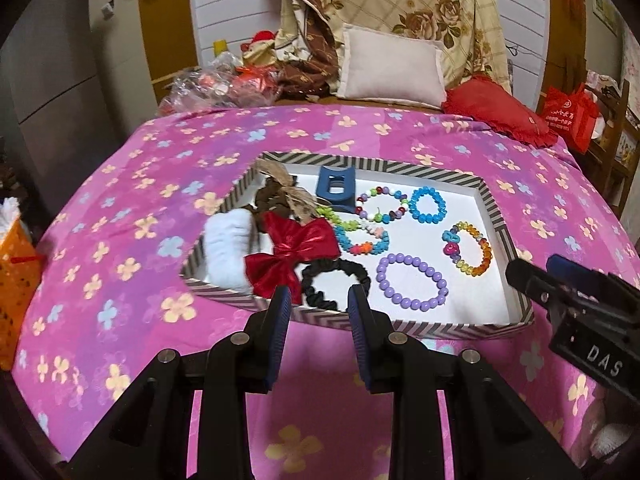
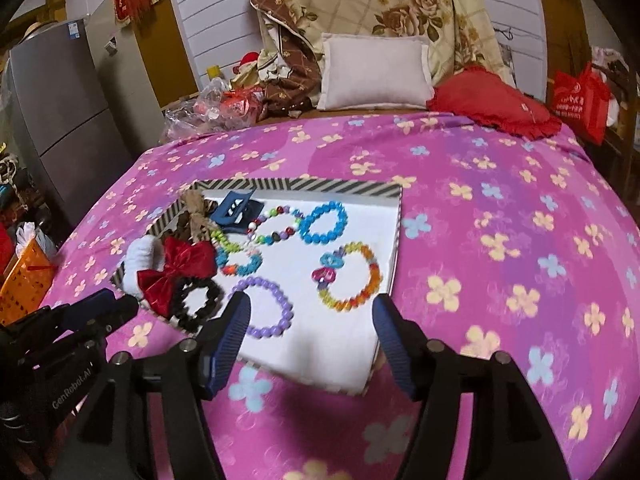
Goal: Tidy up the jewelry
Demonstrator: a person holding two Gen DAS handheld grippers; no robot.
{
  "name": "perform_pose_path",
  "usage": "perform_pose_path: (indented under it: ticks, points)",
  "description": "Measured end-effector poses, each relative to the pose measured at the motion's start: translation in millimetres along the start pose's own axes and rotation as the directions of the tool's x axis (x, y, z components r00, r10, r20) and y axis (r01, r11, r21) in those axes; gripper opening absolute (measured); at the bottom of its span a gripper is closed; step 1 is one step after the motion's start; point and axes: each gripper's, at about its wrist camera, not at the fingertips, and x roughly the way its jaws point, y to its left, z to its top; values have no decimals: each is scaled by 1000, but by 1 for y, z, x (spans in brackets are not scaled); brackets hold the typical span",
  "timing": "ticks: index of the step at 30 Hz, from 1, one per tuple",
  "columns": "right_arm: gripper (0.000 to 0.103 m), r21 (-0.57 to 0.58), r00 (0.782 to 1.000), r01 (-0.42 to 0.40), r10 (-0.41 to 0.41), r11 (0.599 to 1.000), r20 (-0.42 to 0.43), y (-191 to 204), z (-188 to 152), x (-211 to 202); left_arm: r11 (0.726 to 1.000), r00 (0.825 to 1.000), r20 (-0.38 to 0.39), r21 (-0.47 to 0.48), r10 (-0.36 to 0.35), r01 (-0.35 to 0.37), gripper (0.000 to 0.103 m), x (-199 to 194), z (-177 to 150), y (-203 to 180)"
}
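A striped-rim tray (image 1: 460, 330) (image 2: 304, 185) with a white floor lies on the pink flowered bedspread. It holds a purple bead bracelet (image 1: 412, 282) (image 2: 266, 307), an amber bracelet (image 1: 470, 248) (image 2: 350, 276), a blue bracelet (image 1: 428, 204) (image 2: 323, 222), a multicolour bracelet (image 1: 382, 204), a black scrunchie (image 1: 334, 282) (image 2: 196, 300), a red bow (image 1: 294, 254) (image 2: 176, 270), a blue claw clip (image 1: 336, 188) and a white scrunchie (image 1: 228, 244). My left gripper (image 1: 320, 294) is open and empty above the tray's near rim by the black scrunchie. My right gripper (image 2: 312, 306) is open and empty over the tray's near right part.
Pillows (image 1: 392, 66), a red cushion (image 1: 500, 114) and plastic bags (image 1: 208, 88) lie at the bed's head. An orange basket (image 1: 14, 276) stands off the left side, a red bag (image 1: 570, 116) at the right. A grey fridge (image 2: 60, 100) stands at left.
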Motion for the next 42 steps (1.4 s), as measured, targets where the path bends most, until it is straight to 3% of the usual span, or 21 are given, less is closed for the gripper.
perform_pose_path:
  ticks: [19, 24, 29, 36, 42]
  points:
    - [67, -20, 999, 15, -14, 1000, 51, 43, -26, -67, 998, 995, 93, -52, 46, -42, 30, -68, -15, 27]
    - [73, -31, 997, 12, -10, 999, 82, 52, -27, -85, 998, 990, 131, -51, 51, -45, 30, -87, -15, 28]
    - [74, -41, 995, 10, -6, 999, 101, 58, -27, -96, 998, 986, 160, -57, 39, -30, 30, -101, -14, 29]
    - [77, -45, 992, 24, -19, 999, 125, 60, -27, -106, 997, 974, 213, -15, 74, -72, 30, -119, -17, 22]
    - [77, -43, 992, 28, -23, 999, 123, 59, -30, -109, 998, 976, 210, -36, 60, -54, 30, -123, -19, 28]
